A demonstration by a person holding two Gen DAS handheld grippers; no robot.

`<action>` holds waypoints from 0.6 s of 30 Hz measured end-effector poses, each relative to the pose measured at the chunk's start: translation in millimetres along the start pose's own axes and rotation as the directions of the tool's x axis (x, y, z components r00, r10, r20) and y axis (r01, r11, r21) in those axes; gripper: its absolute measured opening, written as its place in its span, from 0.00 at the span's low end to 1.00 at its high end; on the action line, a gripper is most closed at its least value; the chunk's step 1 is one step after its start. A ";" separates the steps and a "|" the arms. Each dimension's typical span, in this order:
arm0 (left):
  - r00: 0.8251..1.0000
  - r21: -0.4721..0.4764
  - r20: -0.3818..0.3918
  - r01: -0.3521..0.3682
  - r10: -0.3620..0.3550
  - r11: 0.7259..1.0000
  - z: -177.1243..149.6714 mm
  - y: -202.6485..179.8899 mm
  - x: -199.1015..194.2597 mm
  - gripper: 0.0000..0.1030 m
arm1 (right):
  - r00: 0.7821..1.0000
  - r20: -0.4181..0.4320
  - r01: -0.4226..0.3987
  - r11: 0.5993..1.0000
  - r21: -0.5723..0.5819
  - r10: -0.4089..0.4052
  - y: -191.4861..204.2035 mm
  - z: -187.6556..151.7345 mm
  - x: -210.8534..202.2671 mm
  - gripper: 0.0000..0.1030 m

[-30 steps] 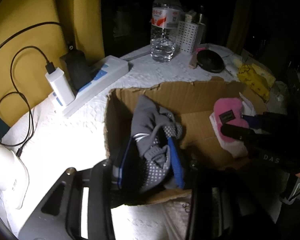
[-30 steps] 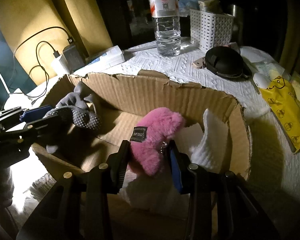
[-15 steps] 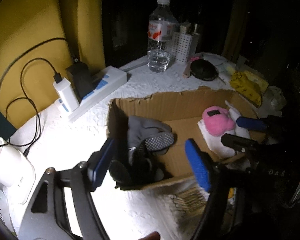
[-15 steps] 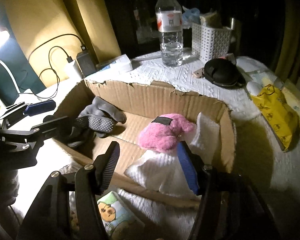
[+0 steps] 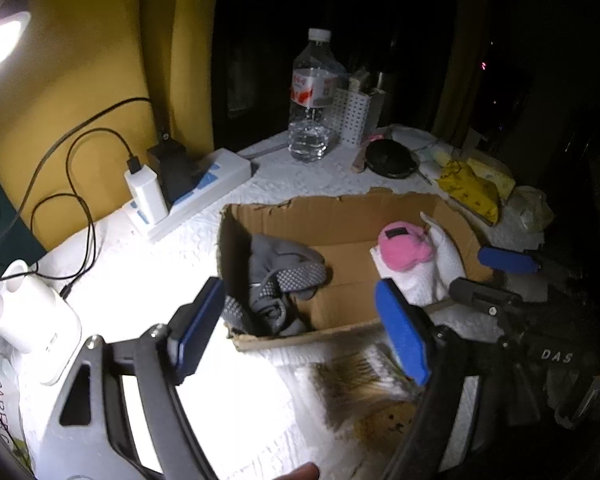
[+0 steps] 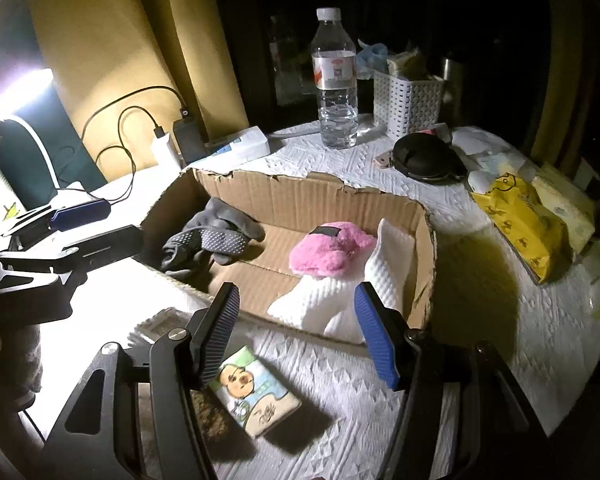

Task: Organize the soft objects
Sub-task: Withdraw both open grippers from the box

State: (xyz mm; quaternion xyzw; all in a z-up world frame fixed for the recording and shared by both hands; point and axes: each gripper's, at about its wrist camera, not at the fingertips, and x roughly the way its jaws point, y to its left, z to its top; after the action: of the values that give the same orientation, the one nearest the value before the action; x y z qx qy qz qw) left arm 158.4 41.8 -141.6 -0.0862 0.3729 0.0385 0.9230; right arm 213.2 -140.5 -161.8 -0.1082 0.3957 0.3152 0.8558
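Both grippers gape empty; grey sock (image 5: 284, 276) lies crumpled in box (image 5: 340, 208)

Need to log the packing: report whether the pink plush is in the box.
In: pink plush rests on white cloth inside cardboard box.

Beyond our jaws we count one box (image 6: 300, 196), one bottle (image 6: 336, 80), one basket (image 6: 406, 98), two chargers (image 5: 146, 192), three soft things inside.

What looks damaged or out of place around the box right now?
The cardboard box has a ragged, torn top edge along its back wall. A small cartoon-print item lies outside it on the table, below the open right tongs. Nothing looks spilled.
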 end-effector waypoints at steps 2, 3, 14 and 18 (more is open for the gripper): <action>1.000 0.000 0.004 0.004 -0.004 1.000 -1.8 -1.8 -4.1 0.77 | 1.000 0.004 -0.001 1.000 0.000 0.001 1.5 -1.9 -4.1 0.61; 1.000 0.003 0.005 0.006 -0.006 1.000 -3.3 -3.0 -6.8 0.77 | 1.000 0.007 -0.002 1.000 0.000 0.002 3.0 -3.2 -6.8 0.61; 1.000 0.018 -0.003 0.017 -0.017 1.000 -22.7 -7.0 -22.3 0.78 | 1.000 0.014 0.008 1.000 0.003 -0.008 13.5 -19.6 -23.9 0.62; 1.000 0.019 -0.015 0.017 -0.017 1.000 -31.0 -7.9 -22.9 0.78 | 1.000 0.007 0.006 1.000 0.009 -0.006 14.9 -27.7 -25.0 0.65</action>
State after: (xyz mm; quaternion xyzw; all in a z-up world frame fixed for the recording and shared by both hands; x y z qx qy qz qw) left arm 121.9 28.1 -146.5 -0.0810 0.3791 0.0264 0.9214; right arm 174.8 -152.3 -160.6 -0.1043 0.3939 0.3110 0.8586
